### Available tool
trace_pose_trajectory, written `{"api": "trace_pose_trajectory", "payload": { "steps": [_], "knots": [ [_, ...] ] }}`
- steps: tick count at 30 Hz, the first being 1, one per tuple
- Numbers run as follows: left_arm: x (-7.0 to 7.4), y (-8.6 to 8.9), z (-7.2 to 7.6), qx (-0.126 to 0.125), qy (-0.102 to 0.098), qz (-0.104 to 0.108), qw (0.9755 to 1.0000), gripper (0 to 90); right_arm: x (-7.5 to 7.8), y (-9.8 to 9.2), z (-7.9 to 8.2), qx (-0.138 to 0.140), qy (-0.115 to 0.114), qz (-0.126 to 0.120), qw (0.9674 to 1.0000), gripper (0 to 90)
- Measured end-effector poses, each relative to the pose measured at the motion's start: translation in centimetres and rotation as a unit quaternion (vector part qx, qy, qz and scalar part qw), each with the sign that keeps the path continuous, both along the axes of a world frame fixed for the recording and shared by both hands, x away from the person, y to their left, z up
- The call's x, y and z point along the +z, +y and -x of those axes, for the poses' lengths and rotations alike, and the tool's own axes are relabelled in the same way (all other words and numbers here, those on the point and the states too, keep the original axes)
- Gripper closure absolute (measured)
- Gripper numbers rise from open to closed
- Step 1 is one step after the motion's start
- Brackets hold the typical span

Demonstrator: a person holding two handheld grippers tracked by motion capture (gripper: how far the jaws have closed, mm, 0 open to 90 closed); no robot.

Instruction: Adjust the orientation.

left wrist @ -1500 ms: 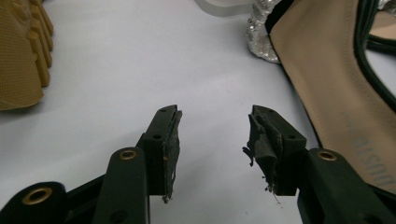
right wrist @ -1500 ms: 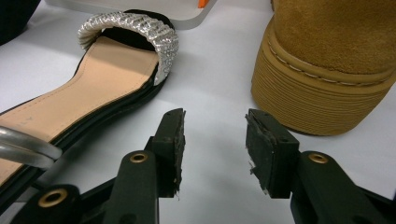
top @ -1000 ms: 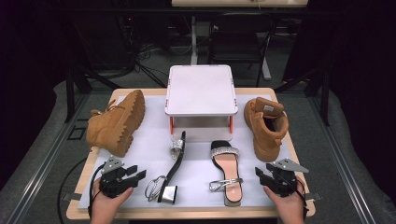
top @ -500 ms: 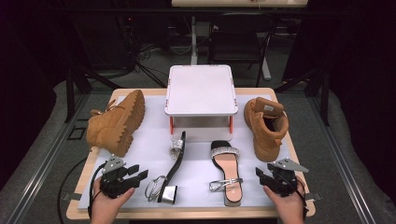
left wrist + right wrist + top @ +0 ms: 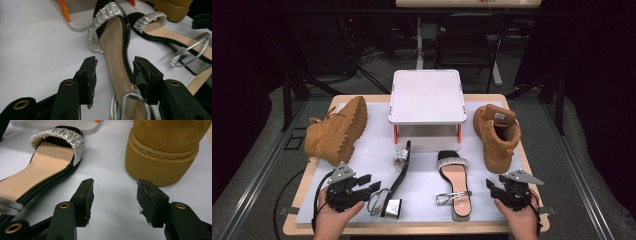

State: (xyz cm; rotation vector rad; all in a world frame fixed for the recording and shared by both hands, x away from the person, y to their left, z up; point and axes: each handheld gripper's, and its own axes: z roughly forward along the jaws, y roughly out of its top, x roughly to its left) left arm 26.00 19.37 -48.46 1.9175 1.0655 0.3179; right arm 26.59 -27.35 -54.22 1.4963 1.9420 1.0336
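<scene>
At the bottom left of the high view, the left gripper (image 5: 373,186) hovers with jaws apart, just beside the sandal lying on its side (image 5: 398,176), gripping nothing. Bottom right, the right gripper (image 5: 490,186) is likewise released, near the flat sandal (image 5: 454,181). Farther up, two tan boots (image 5: 335,131) flank a white stand (image 5: 427,95) on the table (image 5: 377,150).

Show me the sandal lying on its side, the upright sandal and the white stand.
Sandal on its side (image 5: 401,172), high view, on the black sole edge.
Upright sandal (image 5: 454,176), high view, on the tan insole.
White stand (image 5: 426,95), high view, on its flat top.
</scene>
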Motion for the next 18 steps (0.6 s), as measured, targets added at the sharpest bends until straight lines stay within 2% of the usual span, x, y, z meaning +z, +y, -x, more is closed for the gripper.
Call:
{"api": "trace_pose_trajectory", "payload": {
  "steps": [2, 6, 11, 15, 16, 18],
  "knots": [
    [0.3, -0.8, 0.2, -0.014, 0.002, 0.003, 0.9999, 52.4, 0.0, -0.1, 0.0, 0.000, 0.001, -0.001, 1.0000, 47.2],
    [0.0, -1.3, 0.2, -0.024, 0.007, 0.002, 0.9997, 52.4, 0.0, -0.1, 0.0, -0.001, 0.001, -0.003, 1.0000, 47.2],
    [-1.1, -1.9, -0.1, -0.040, 0.029, -0.011, 0.9987, 56.8, 0.0, -0.1, 0.0, 0.000, 0.002, -0.004, 1.0000, 47.2],
    [-1.5, -1.9, 0.0, -0.040, 0.031, -0.015, 0.9986, 62.7, -0.1, -0.1, 0.0, 0.000, 0.004, -0.007, 1.0000, 47.2],
    [-1.6, -1.9, 0.1, -0.041, 0.032, -0.013, 0.9986, 68.4, -0.1, -0.1, 0.0, 0.001, 0.003, -0.007, 1.0000, 47.2],
    [-1.6, -1.9, 0.3, -0.045, 0.028, -0.013, 0.9985, 73.0, 0.0, -0.1, 0.0, 0.001, 0.004, -0.008, 1.0000, 47.2]
  ]
}}
